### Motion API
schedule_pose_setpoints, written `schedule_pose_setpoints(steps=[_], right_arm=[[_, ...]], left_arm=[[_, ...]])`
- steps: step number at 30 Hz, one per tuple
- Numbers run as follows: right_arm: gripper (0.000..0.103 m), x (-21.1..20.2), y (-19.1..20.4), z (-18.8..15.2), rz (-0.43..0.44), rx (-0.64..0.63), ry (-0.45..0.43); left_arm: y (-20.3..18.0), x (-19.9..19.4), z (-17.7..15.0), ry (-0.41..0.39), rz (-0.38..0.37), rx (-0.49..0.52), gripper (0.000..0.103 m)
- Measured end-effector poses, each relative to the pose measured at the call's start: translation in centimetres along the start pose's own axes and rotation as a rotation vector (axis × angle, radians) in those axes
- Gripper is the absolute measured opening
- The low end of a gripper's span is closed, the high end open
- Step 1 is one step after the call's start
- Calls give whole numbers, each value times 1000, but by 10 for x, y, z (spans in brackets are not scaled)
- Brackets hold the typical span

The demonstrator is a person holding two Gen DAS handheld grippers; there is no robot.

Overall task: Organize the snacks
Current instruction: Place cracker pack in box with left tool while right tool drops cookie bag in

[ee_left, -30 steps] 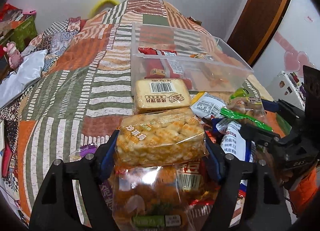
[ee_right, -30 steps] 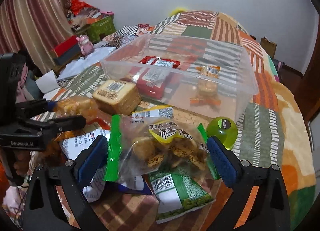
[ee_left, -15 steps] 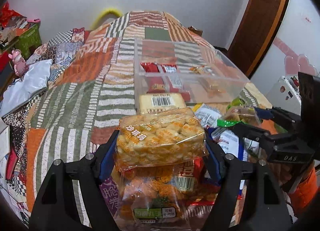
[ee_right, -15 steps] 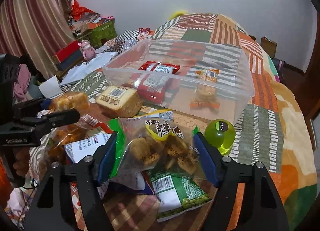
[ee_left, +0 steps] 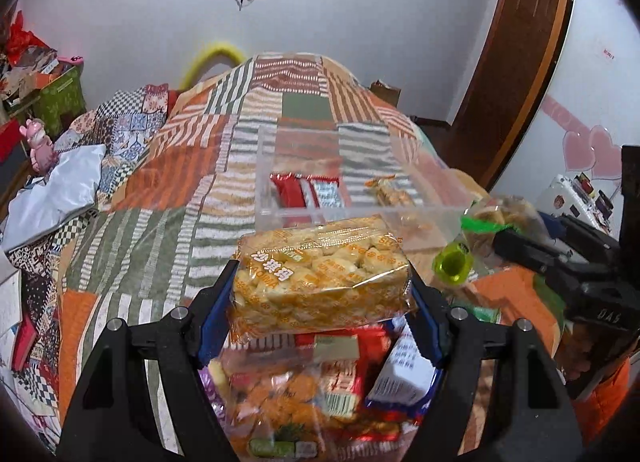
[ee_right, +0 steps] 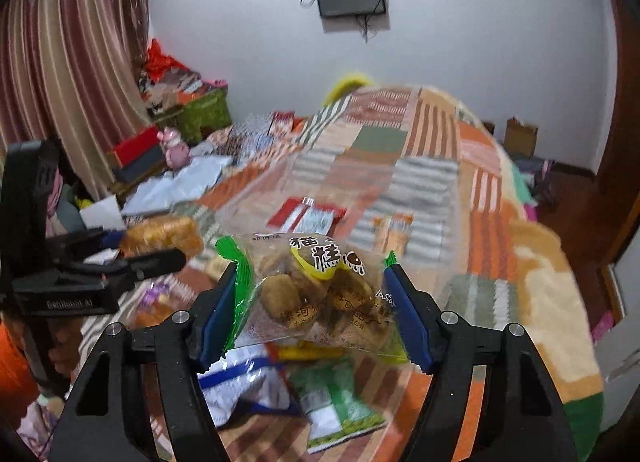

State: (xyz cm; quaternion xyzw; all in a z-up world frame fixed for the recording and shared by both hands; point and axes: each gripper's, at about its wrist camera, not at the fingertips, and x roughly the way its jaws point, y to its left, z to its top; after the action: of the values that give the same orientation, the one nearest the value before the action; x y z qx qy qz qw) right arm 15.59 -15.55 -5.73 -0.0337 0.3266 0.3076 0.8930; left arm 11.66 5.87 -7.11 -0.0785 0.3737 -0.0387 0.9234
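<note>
My left gripper (ee_left: 320, 298) is shut on an orange bag of puffed squares (ee_left: 320, 282) and holds it lifted above the snack pile, just short of the clear plastic bin (ee_left: 360, 214). My right gripper (ee_right: 312, 302) is shut on a clear bag of small cakes with green edges (ee_right: 316, 294), also lifted. The bin (ee_right: 432, 198) holds red packets (ee_left: 304, 190) and a small orange packet (ee_left: 388, 190). The left gripper with its orange bag shows in the right wrist view (ee_right: 160, 238); the right gripper shows in the left wrist view (ee_left: 560, 258).
Loose snacks lie on the patchwork blanket (ee_left: 168, 202) under both grippers: a red bag (ee_left: 332, 374), a blue-white packet (ee_right: 240, 386), a green packet (ee_right: 340, 406). A green jelly cup (ee_left: 454, 264) sits by the bin. Clutter lies on the left (ee_right: 172, 110).
Both grippers have risen with their bags and moved toward the bin. The right gripper closed on the cake bag between the first and second earlier frames.
</note>
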Motion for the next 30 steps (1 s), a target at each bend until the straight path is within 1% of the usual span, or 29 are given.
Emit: schedule_pose_setpoints(steps=[3,6,12,21,26,30], right_arm=[[68,1,-6,11,-17,7,-33],[68,7,-13,19,-28,22,-48],[68,27,-24,26,-57,35,-45],[68,67,-43,26,-92,53,37],[68,80,-48,24,-101,56,75],[68,88,-48,22,-108,48,101]], left_arm=[[-5,4,9,-16,1,0,75],[-7,12,20,-21,-1,-11,75],[-8,33,41,-8,2,-28,75],[-11,72,61,58,9,-30,75],[-13,97,69,102,16,-21,75],[-15,113,69,136,17,-17,75]])
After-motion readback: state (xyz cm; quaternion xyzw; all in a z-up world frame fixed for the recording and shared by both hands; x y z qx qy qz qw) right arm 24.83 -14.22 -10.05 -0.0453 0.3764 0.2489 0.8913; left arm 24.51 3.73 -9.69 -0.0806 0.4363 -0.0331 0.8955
